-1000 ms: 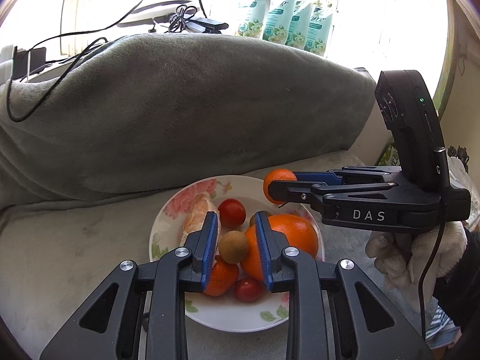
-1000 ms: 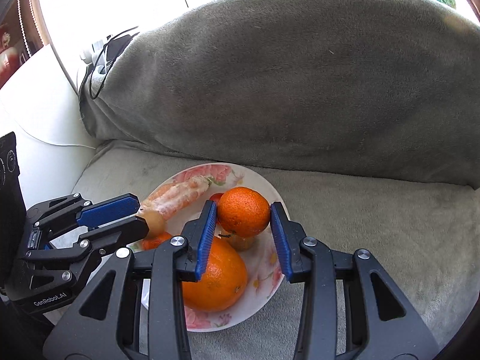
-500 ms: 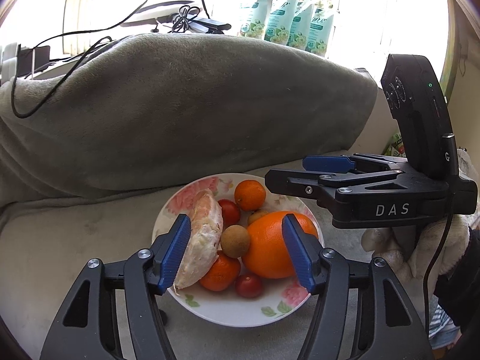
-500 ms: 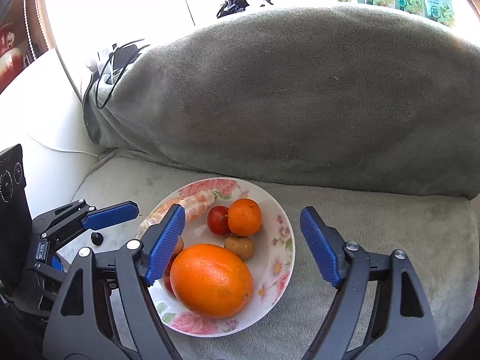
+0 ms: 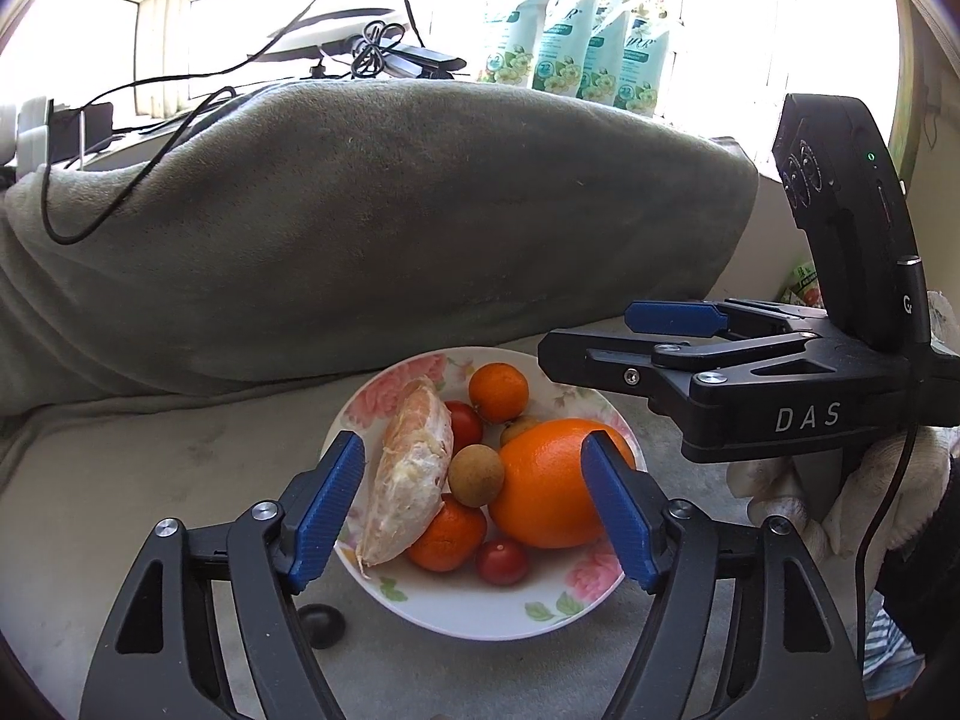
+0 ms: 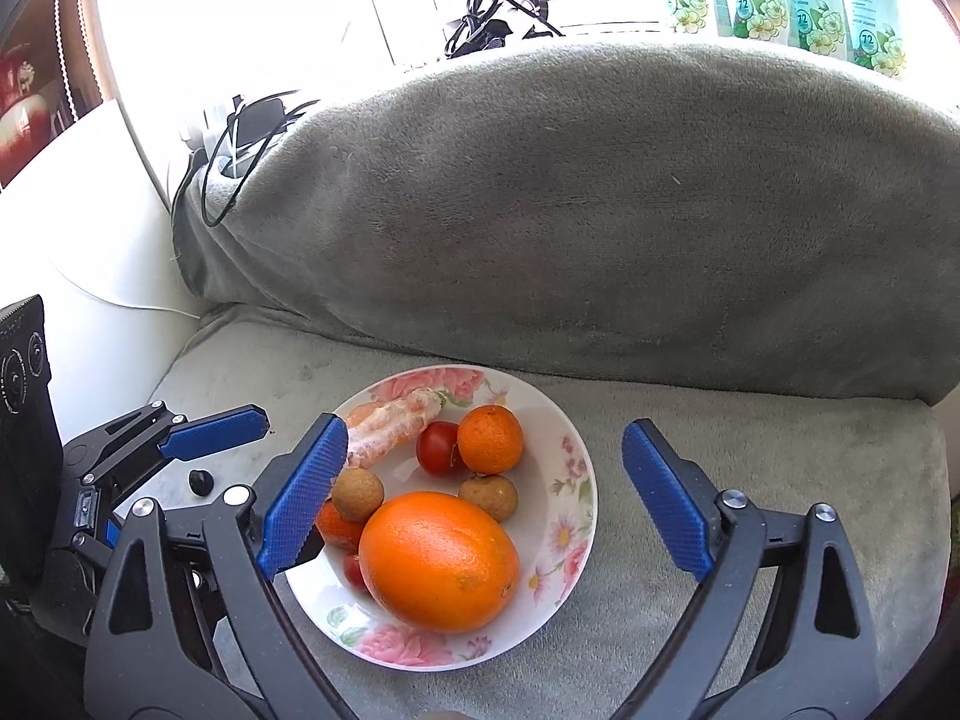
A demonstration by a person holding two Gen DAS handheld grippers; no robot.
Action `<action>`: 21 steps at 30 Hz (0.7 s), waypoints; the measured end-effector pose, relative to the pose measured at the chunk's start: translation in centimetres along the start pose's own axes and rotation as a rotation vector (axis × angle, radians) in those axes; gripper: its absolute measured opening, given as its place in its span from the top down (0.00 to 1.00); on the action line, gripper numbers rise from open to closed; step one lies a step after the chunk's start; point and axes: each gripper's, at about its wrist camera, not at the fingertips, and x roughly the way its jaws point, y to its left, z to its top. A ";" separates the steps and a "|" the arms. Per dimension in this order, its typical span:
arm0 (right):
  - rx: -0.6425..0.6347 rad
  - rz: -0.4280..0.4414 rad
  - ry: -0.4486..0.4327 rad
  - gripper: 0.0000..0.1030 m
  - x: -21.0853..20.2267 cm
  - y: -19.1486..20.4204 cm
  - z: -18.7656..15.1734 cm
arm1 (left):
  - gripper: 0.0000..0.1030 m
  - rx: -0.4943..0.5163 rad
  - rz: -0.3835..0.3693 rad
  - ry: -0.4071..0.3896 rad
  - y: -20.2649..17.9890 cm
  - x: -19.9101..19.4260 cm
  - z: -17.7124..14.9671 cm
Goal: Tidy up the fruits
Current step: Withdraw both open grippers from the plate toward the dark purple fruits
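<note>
Glove [image 5: 888, 498] behind right gripper [image 5: 606, 336], left-wrist view only

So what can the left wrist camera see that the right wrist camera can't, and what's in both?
Only the left wrist view shows the white-gloved hand holding the right gripper, and the whole of the small red cherry tomato at the near rim of the plate.

Only the right wrist view shows the white surface left of the grey blanket.

Both show the floral white plate, large orange, peeled citrus piece, small black knob, and both pairs of jaws opening with nothing gripped; the left gripper hangs over the plate.
</note>
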 end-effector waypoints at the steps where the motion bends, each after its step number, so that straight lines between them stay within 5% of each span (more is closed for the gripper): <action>1: -0.002 -0.001 -0.001 0.08 -0.1 0.0 0.0 | 0.27 0.000 0.000 -0.002 0.0 -0.2 -0.1; 21: -0.010 0.019 -0.036 0.08 -1.5 2.0 -0.1 | 0.27 -0.001 0.016 -0.029 0.6 -2.6 -0.5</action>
